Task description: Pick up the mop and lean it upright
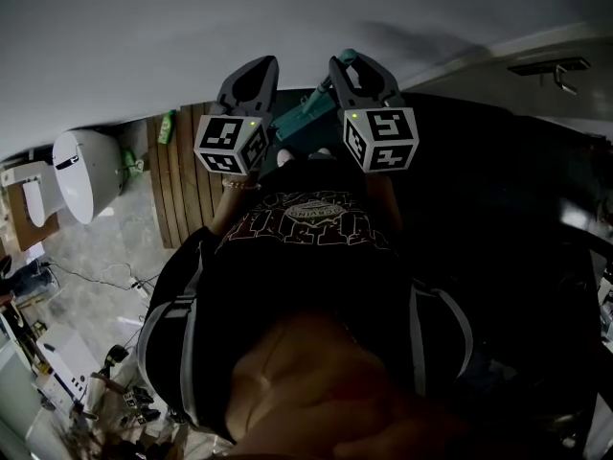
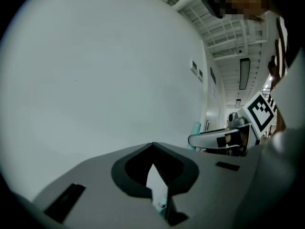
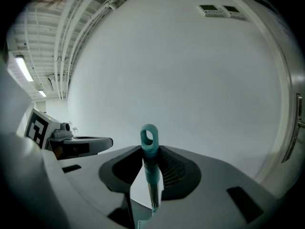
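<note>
Rising upright between the jaws of the right gripper (image 1: 362,69) is the handle of the mop (image 3: 148,144), a thin metal shaft with a teal plastic cap and hanging loop. The jaws are closed on the shaft just below the cap. The long axis runs near vertical, cap uppermost. In the head view a thicker teal section slants down from the jaws towards the person's body.

The left gripper (image 1: 253,73) is just beside the right and aims the same way. Its jaws stand a narrow slit apart. A small teal-and-metal piece shows at the slit's root, and I cannot tell whether it is clamped.

The plain white wall (image 3: 190,70) lies directly ahead of both grippers and near, with nothing between. Judgement: the coming move turns on tipping the cap forward until it meets that wall, and the right hand governs it.

A brown wooden slatted floor panel (image 1: 182,175) lies against the wall's foot. A white rounded fixture (image 1: 86,171) is well apart to the left and does not obstruct.
</note>
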The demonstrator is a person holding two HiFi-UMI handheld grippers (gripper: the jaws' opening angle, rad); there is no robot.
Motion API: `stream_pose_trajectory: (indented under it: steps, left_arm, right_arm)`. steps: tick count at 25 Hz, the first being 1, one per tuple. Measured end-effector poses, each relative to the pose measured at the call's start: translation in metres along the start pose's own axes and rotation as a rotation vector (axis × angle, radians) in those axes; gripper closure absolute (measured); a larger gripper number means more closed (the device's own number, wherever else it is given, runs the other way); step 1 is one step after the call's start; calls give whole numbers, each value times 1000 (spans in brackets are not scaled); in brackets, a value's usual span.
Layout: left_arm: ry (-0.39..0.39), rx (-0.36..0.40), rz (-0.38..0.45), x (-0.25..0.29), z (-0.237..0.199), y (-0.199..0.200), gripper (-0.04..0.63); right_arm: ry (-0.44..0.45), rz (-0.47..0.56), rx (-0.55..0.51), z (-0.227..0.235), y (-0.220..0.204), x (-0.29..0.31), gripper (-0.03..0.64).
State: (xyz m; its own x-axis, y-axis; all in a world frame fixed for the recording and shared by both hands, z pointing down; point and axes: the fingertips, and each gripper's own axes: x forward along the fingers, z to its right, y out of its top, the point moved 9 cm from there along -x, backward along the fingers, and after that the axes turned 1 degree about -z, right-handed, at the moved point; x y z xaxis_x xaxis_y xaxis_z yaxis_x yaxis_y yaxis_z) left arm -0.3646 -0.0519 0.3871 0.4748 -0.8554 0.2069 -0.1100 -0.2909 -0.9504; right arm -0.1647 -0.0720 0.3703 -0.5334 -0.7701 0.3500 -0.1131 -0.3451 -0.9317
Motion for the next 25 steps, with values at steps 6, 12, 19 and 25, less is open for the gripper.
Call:
stream_pose_trajectory:
  steps: [6,12,19,25]
  left_arm:
    - [28,0,-2,0,14,2,555]
    - [46,-2,-10,-1,7,-2,556]
    - [53,3,-21,0,-1,-2,557]
    - [63,-5,-33,0,-22,-3,556]
  right_arm:
    - [34,-14,-4,8,0,2,499]
    - [34,-32,-5,7,-8,14,499]
    - [10,-68,10,12,-21,26,499]
    - [6,-111,13,5,-33,50,499]
